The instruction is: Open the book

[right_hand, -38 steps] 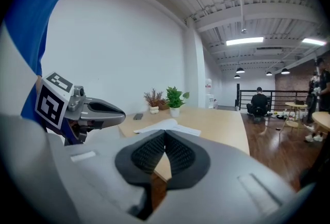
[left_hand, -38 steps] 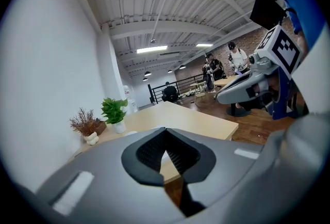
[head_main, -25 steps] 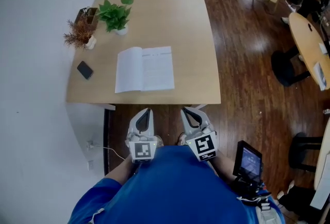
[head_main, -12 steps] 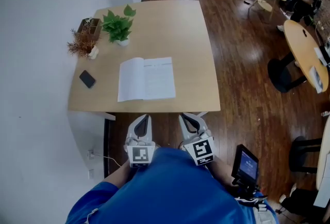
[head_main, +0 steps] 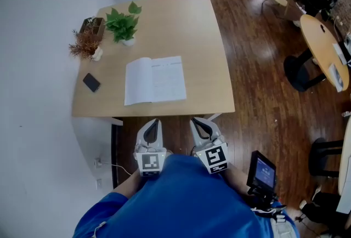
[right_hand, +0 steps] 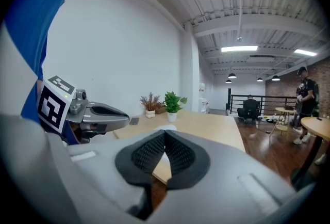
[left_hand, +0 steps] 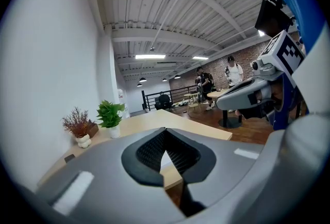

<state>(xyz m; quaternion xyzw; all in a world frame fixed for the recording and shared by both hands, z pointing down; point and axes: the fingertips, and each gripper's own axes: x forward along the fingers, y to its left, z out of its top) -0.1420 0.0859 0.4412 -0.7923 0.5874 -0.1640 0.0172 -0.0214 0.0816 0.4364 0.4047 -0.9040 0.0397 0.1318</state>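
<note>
A white book point(head_main: 153, 79) lies open and flat on the light wooden table point(head_main: 181, 28), near the table's front edge. My left gripper point(head_main: 153, 123) and right gripper point(head_main: 196, 122) hang side by side close to the person's blue-clad body, short of that edge and apart from the book. In the left gripper view the left gripper point(left_hand: 165, 130) has its dark pads meeting at the tips, with nothing between them. The right gripper point(right_hand: 165, 132) looks the same in its own view: shut and empty. Each gripper view shows the other gripper beside it.
A green potted plant point(head_main: 123, 23), a dried plant in a white pot point(head_main: 86, 42) and a dark phone point(head_main: 91, 82) stand along the table's left side by the white wall. A round table point(head_main: 323, 50) and a chair point(head_main: 299, 72) stand on the wooden floor to the right.
The head view has shifted a little, so the table sits slightly differently in the picture. Both grippers stay shut side by side, and the book lies as before.
</note>
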